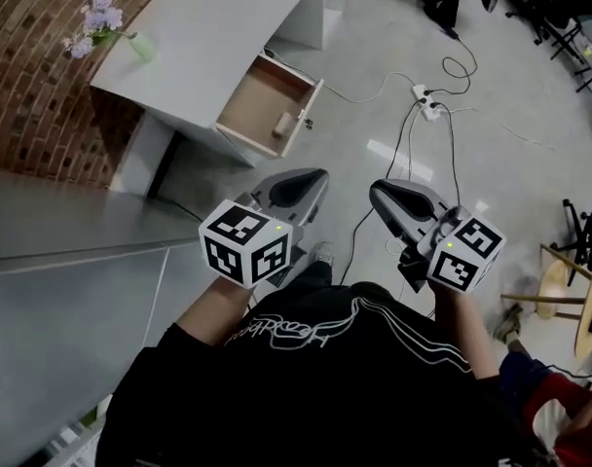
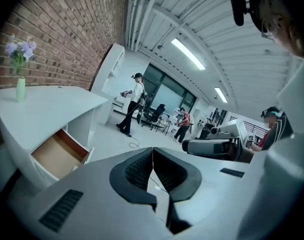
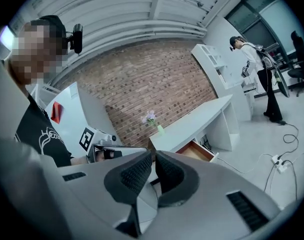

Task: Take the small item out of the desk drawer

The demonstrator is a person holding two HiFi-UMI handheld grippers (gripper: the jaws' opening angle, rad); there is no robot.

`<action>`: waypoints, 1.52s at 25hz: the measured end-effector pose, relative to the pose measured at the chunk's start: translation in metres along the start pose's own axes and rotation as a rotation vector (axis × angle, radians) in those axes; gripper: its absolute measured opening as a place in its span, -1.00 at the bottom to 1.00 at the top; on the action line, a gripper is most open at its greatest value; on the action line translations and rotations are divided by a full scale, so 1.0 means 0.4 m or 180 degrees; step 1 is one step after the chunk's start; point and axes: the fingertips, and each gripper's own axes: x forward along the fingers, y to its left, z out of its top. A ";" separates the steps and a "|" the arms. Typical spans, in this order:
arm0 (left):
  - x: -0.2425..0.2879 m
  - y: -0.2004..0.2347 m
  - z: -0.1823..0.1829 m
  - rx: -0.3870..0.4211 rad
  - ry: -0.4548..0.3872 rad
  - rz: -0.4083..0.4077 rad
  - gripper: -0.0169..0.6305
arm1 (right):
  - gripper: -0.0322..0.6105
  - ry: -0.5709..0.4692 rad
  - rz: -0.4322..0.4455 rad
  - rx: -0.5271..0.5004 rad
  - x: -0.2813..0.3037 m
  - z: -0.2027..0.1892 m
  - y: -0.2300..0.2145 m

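The white desk [image 1: 203, 37] has its wooden drawer [image 1: 262, 100] pulled open. A small pale item [image 1: 283, 123] lies inside it, close to the drawer front. Both grippers hang over the floor near the person's body, well short of the drawer. My left gripper [image 1: 315, 175] points toward the drawer front, its jaws shut and empty, pads touching [image 2: 152, 151]. My right gripper [image 1: 379, 191] sits beside it on the right, also shut with nothing held [image 3: 153, 155]. The drawer [image 2: 57, 154] shows at the left in the left gripper view and past the jaws in the right gripper view [image 3: 194, 151].
A green vase with purple flowers [image 1: 140, 45] stands on the desk by the brick wall [image 1: 33, 66]. A power strip [image 1: 427, 103] and cables lie on the floor to the right. A wooden stool [image 1: 554, 295] is at far right. Other people [image 2: 137, 104] stand farther off.
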 end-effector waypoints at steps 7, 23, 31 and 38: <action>0.085 0.164 -0.002 0.0260 0.0066 -0.0009 -0.88 | -0.73 0.0203 0.0018 0.0138 0.136 0.005 -0.147; 0.432 0.773 -0.029 -0.0028 0.0499 0.0906 -0.74 | -0.73 0.0548 0.0191 0.0705 0.439 0.036 -0.610; 0.612 1.080 -0.178 -0.0354 0.1080 0.1174 -0.40 | -0.73 0.0760 0.0173 0.1069 0.530 -0.031 -0.850; 0.735 1.250 -0.310 -0.0579 0.1658 0.1415 -0.33 | -0.73 0.0949 0.0252 0.1294 0.584 -0.081 -1.000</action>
